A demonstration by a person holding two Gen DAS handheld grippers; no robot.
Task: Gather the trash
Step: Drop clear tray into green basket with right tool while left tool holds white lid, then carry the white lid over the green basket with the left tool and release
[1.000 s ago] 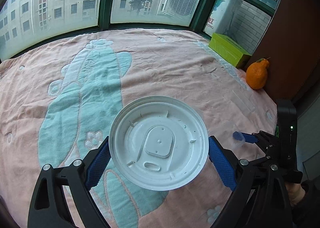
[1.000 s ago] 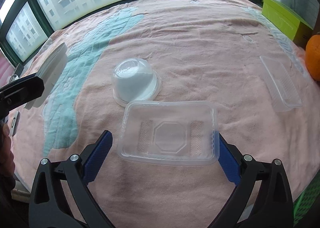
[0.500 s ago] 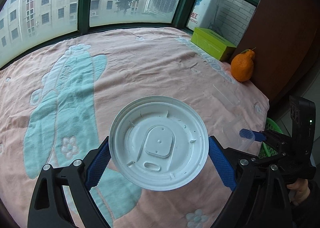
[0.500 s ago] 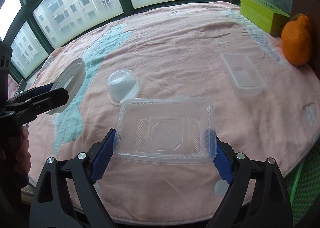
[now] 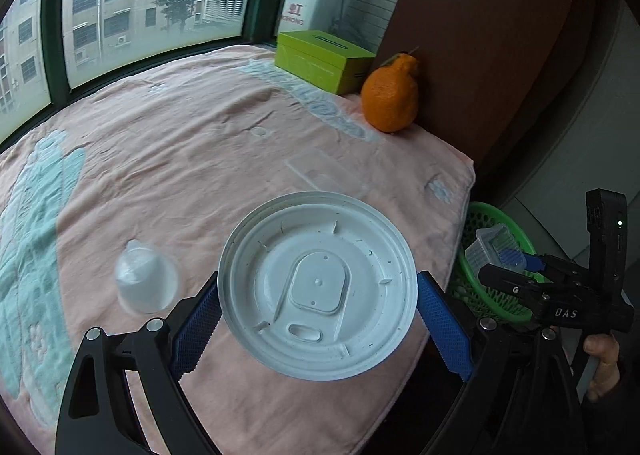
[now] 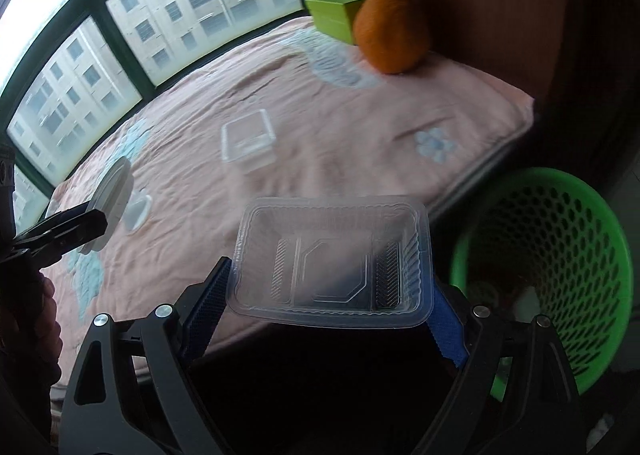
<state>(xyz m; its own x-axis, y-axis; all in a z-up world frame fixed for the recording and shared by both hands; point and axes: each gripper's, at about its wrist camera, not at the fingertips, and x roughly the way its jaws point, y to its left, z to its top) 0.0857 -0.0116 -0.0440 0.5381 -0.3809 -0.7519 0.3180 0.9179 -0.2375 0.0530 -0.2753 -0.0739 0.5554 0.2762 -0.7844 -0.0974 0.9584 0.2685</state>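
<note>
My left gripper (image 5: 318, 283) is shut on a round white plastic lid (image 5: 320, 251), held above the right part of the pink bed cover (image 5: 180, 127). Past the bed's corner, my right gripper (image 6: 331, 279) is shut on a clear rectangular tray (image 6: 332, 255), just left of the green mesh basket (image 6: 568, 247). From the left wrist view, that tray (image 5: 494, 251) hangs over the basket (image 5: 492, 303) on the floor. A clear dome cup (image 5: 146, 279) sits upside down on the cover. A smaller clear tray (image 6: 250, 139) lies farther back.
An orange fruit (image 5: 390, 99) and a lime-green box (image 5: 324, 59) stand at the bed's far right corner against a brown panel. Windows line the far side. The basket holds some pale scraps. A hand (image 5: 600, 363) grips the right tool's handle.
Both grippers have swung right with their loads. The right one has passed the bed's edge and now sits beside the green basket, which has come into view. Both grips look unchanged.
</note>
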